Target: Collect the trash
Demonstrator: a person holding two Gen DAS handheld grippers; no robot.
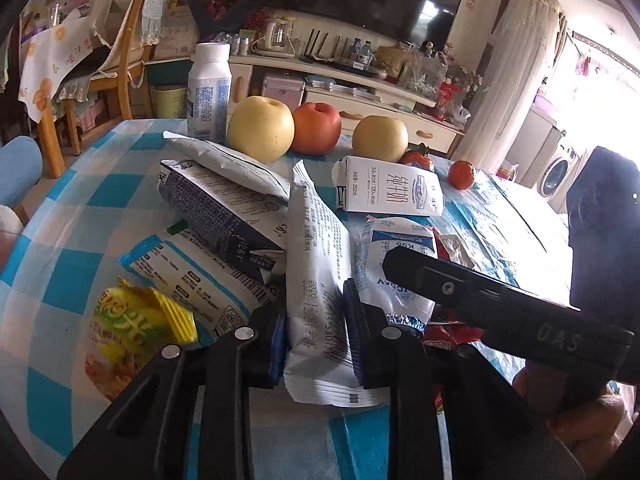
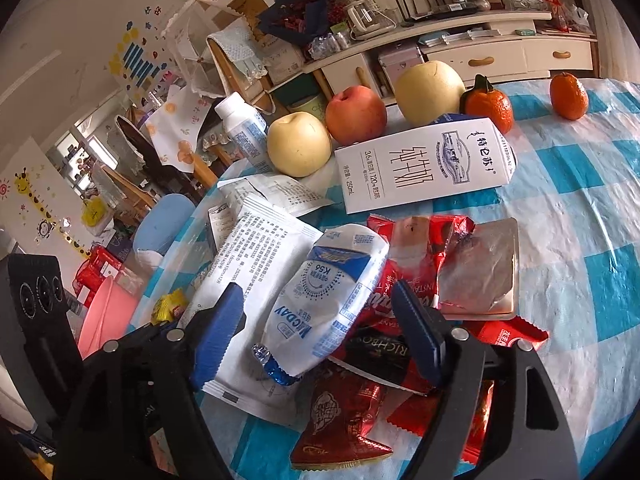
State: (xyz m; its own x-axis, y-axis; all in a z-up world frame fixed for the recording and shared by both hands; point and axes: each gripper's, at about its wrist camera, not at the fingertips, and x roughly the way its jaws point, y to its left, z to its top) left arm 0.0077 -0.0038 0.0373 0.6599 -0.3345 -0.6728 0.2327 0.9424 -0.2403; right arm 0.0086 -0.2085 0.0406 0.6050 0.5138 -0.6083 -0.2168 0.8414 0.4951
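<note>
My left gripper [image 1: 316,332] is shut on a long white printed wrapper [image 1: 316,264] lying in a pile of trash on the checked table; the wrapper also shows in the right wrist view [image 2: 256,256]. My right gripper [image 2: 320,332] is open, its blue pads either side of a white-and-blue MICDAY pouch [image 2: 324,300], which also shows in the left wrist view [image 1: 396,264]. Red snack wrappers [image 2: 416,264] and a silver foil piece [image 2: 480,268] lie under and beside the right finger. A white milk carton [image 2: 420,164] lies behind.
Two yellow pears [image 1: 260,128], a red apple [image 1: 316,128], tangerines [image 2: 568,96] and a white bottle [image 1: 210,92] stand at the table's far side. A yellow wrapper [image 1: 136,320] lies left. A pink basin [image 2: 108,316] sits beyond the table edge.
</note>
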